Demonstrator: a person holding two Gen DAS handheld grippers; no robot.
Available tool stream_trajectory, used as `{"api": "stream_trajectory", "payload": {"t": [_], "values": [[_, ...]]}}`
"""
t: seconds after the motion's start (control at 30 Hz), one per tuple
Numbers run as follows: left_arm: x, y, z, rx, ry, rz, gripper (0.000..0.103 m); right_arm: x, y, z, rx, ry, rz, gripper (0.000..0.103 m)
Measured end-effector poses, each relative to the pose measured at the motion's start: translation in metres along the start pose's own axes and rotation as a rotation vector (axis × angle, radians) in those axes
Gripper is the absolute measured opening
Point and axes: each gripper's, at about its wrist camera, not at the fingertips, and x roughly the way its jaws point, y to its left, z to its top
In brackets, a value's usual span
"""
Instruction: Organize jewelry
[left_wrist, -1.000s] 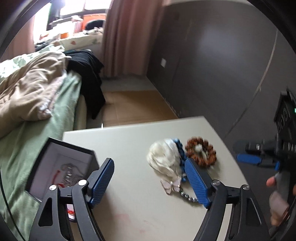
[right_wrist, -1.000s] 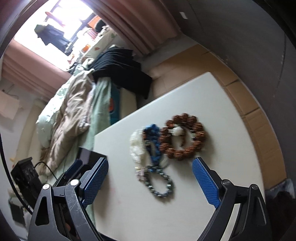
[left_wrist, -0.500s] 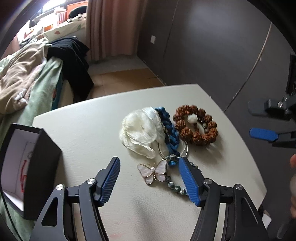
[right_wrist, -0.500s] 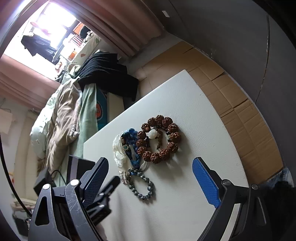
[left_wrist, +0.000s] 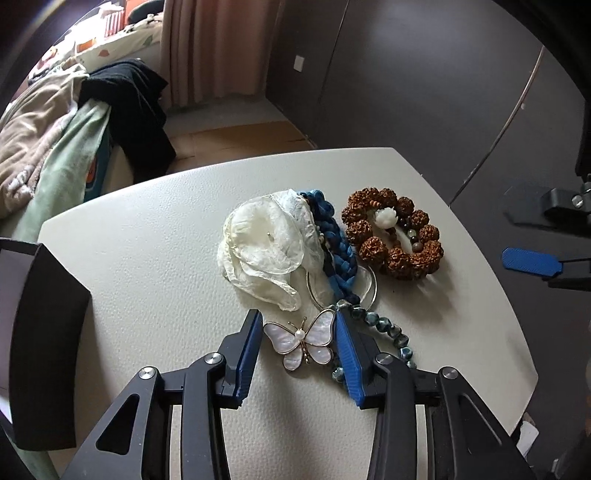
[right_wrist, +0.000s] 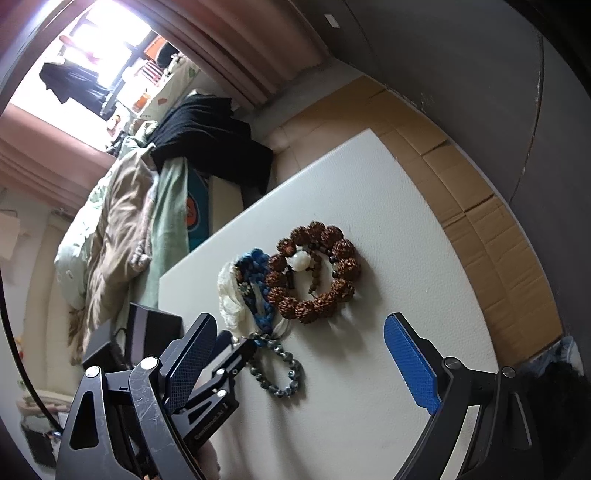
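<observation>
table (left_wrist: 155, 258) | butterfly brooch (left_wrist: 301, 341); white flower (left_wrist: 264, 245); blue braid (left_wrist: 338, 254); bead bracelets (left_wrist: 393, 236); black box (left_wrist: 40, 332)

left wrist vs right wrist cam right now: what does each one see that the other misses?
Left wrist only: the butterfly brooch between the closing jaws of the left gripper, and a thin metal hoop.

Right wrist only: the bright window, and the whole loop of the dark bead bracelet.

Both: the brown bead bracelet, blue braid, cream fabric flower, black box and white table.
</observation>
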Motion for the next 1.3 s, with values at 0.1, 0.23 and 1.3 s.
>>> {"api": "stream_trajectory", "payload": {"t": [0.1, 0.23, 1.3], "values": [[-0.001, 0.002, 0.000, -0.010, 0.002, -0.001, 0.042, 0.004, 0.002, 0.000, -0.009, 0.006, -0.003, 0.093], [-0.014, 0.006, 0.002, -0.015, -0.022, 0.007, 0.042, 0.006, 0.005, -0.001, -0.020, 0.008, -0.001, 0.093], [-0.043, 0.059, 0.015, -0.167, -0.029, 0.049, 0.068, 0.061, 0.040, -0.036, -0.383, 0.169, -0.186, 0.010]]}}
